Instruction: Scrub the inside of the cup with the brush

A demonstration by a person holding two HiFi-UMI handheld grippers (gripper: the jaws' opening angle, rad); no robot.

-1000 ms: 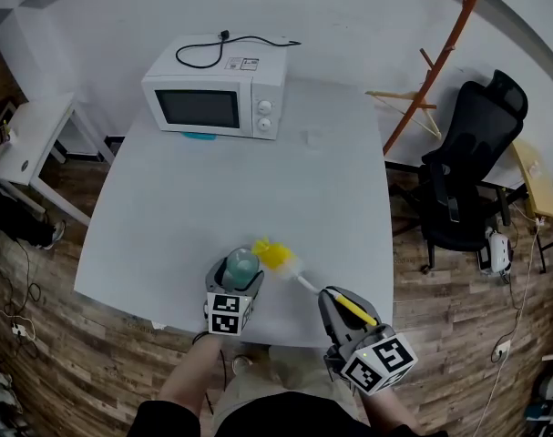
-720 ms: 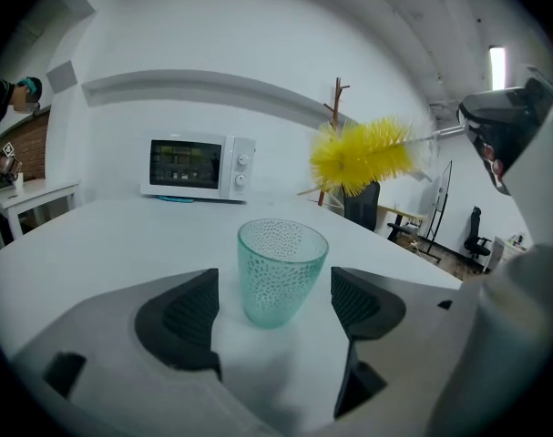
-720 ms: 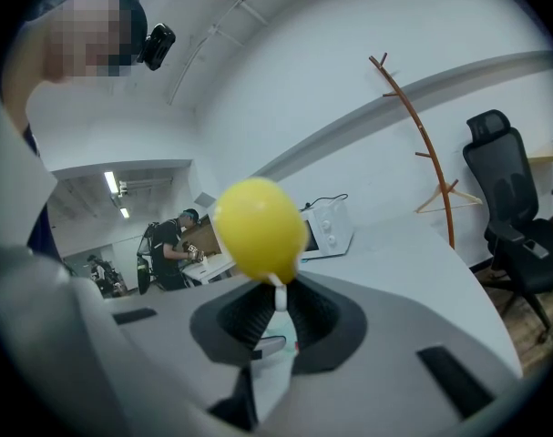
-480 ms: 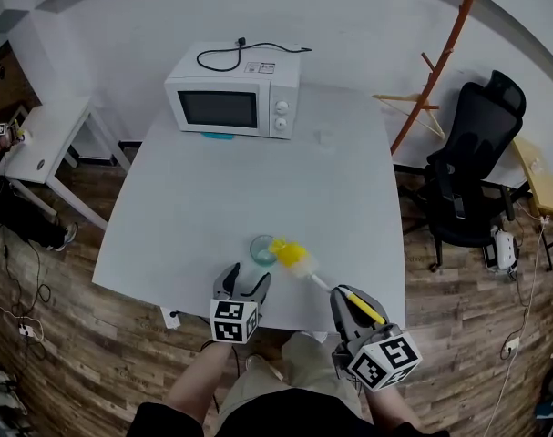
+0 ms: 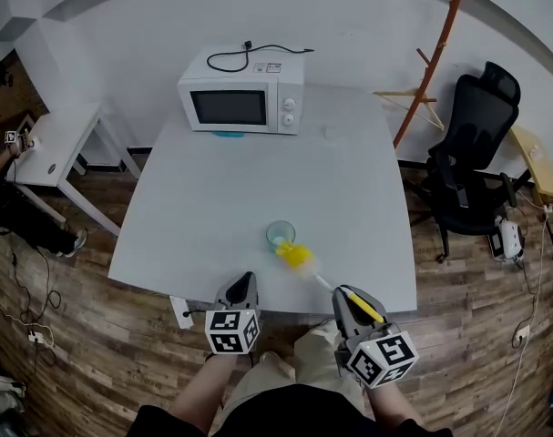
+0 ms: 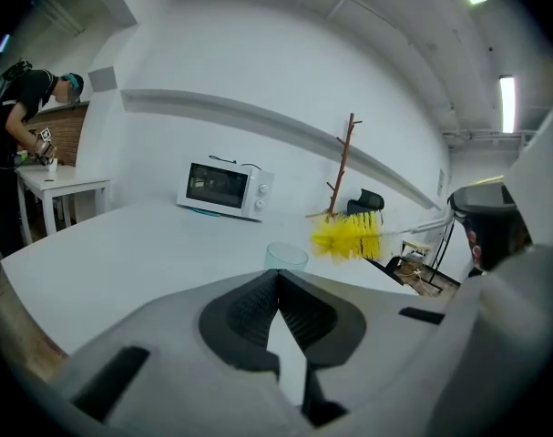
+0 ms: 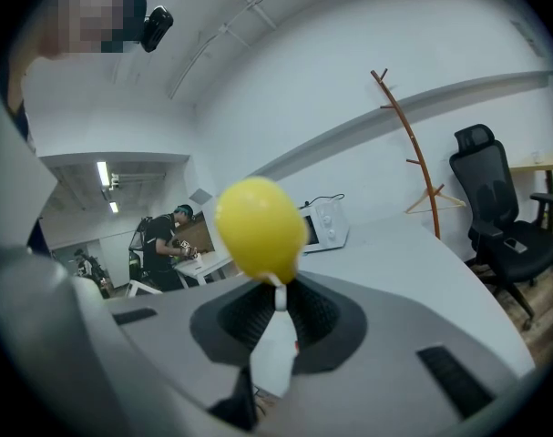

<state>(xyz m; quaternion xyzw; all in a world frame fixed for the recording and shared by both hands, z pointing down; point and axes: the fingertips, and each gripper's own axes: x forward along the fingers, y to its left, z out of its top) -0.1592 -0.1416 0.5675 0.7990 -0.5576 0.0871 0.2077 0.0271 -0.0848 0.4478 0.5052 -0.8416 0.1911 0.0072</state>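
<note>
Left gripper (image 5: 242,282): jaws just closed, empty, at table's (image 5: 212,180) near edge.
Right gripper (image 5: 343,291): clamped on brush (image 5: 295,254) handle.
Cup (image 5: 281,234): upright, table's near middle.
Brush head: just near-right of cup.

Head cam looks steeply down on the table (image 5: 212,189). Gripper cams sit low by its near edge, facing the microwave (image 5: 244,98), which all three catch; head and left share the cup (image 5: 281,235).

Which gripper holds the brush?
The right gripper: its jaws are shut on the handle of the brush, whose yellow head points toward the cup. The left gripper has just closed its jaws on nothing, apart from the cup.
</note>
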